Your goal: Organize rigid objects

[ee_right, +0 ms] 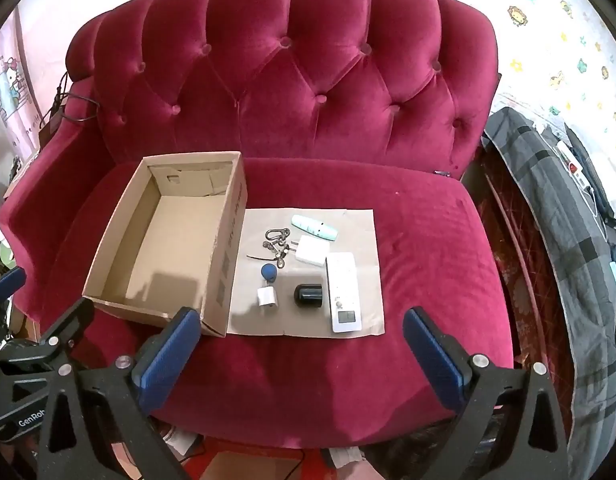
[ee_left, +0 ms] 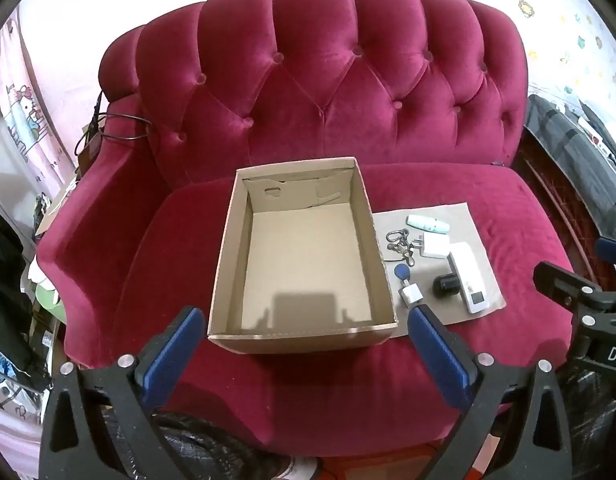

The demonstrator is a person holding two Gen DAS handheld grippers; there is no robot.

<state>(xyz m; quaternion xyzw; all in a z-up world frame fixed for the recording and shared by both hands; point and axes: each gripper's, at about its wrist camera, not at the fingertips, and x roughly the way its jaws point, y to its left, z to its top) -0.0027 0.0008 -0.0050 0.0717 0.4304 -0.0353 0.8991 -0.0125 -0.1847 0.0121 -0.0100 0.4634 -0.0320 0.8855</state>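
Observation:
An empty cardboard box (ee_left: 304, 264) (ee_right: 164, 240) sits on the red sofa seat. To its right a cardboard sheet (ee_right: 360, 272) (ee_left: 480, 240) carries a white remote (ee_right: 343, 293) (ee_left: 470, 278), a black cylinder (ee_right: 308, 296) (ee_left: 446, 286), a white charger (ee_right: 311, 251) (ee_left: 435, 245), a small white plug (ee_right: 267, 297) (ee_left: 412, 294), a blue key fob (ee_right: 268, 271) (ee_left: 400, 271), a bunch of keys (ee_right: 277, 244) (ee_left: 398, 242) and a mint-green tube (ee_right: 314, 227) (ee_left: 428, 224). My left gripper (ee_left: 302, 320) hangs open above the box's near wall. My right gripper (ee_right: 302, 320) hangs open just in front of the sheet.
The tufted red sofa back (ee_left: 328, 80) rises behind the seat. A black cable (ee_left: 116, 128) lies on the left armrest. A grey checked blanket (ee_right: 568, 240) lies to the right of the sofa. Clutter lines the left edge (ee_left: 12, 280).

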